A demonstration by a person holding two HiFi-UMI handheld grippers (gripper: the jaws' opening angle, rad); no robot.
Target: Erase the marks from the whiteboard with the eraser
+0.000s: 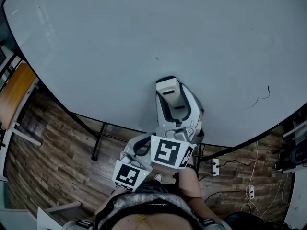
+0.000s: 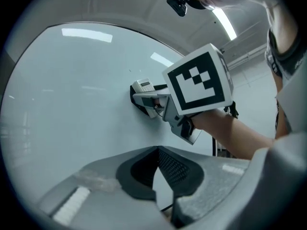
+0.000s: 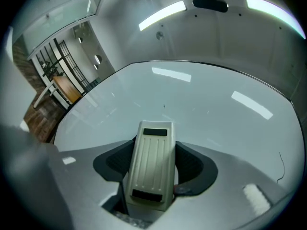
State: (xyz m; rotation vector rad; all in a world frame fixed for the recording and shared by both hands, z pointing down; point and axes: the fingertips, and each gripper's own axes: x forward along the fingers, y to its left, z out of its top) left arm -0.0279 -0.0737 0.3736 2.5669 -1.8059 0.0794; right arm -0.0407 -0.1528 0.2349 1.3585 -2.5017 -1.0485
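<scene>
Field notes, nearest first.

- Left claw (image 2: 158, 150): clenched, pads meeting at the tips, nothing between them. It hung low at 7 o'clock of the right claw, clear of the board.
- Right claw (image 3: 153, 150): clamped on the cream ribbed plastic eraser (image 3: 149, 171), pads on its two long sides at mid-body. In the left gripper view the eraser appeared pressed flat to the board.
- Handling, as judged: the eraser looked light, with a stiff shell. The smooth sides might twist under a sideways drag, so the mid-body side hold seemed right.
- Large pale whiteboard (image 1: 120, 42): mostly clean.
- Small dark dot (image 1: 156, 58): near the eraser, at 11 o'clock of it.
- Thin dark squiggle (image 1: 261, 98): well apart from the eraser, at 3 o'clock, close to the board's edge.
- Nothing lay between the eraser and either mark.
- Beneath the board: black stand legs (image 1: 98, 140) on a wood-plank floor (image 1: 57, 143), with a white power strip (image 1: 215, 166) and loose cables at 4 o'clock.
- Wood-topped desk (image 1: 14, 90): at 9 o'clock, well clear.
</scene>
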